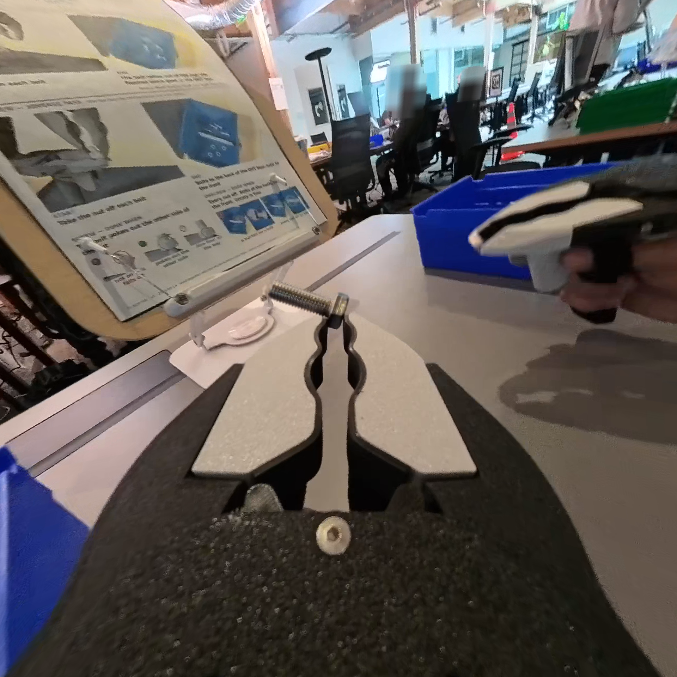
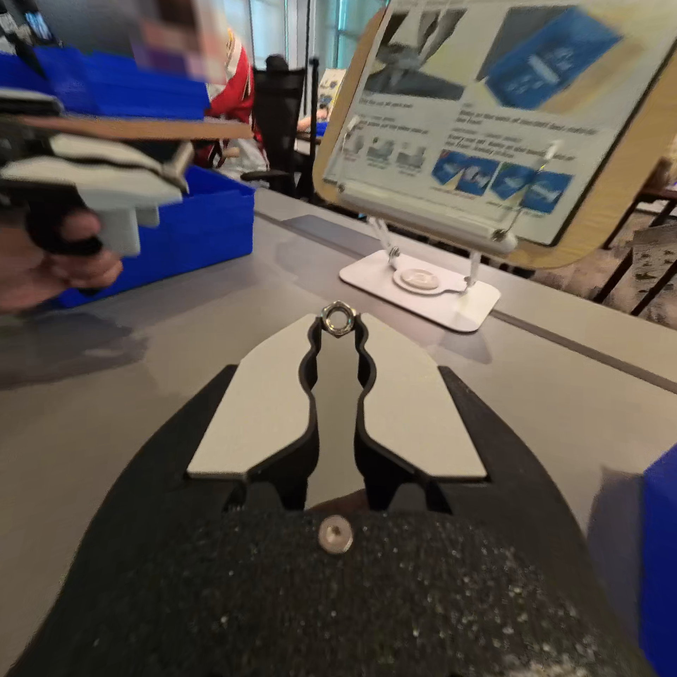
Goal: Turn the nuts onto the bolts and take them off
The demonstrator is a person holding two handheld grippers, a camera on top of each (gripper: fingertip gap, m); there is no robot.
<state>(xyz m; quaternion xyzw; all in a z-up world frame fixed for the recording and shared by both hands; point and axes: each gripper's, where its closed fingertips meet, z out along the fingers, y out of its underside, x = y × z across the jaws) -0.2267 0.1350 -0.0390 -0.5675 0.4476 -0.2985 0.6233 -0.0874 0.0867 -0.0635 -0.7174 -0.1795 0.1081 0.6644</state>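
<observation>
Holding the bolt in the left gripper and the nut in the right gripper, both pinched tight and apart, so I think the turning is not begun.

On my grey table I note an instruction board tilted on a white stand, a blue bin behind, and black office chairs beyond the table.
</observation>
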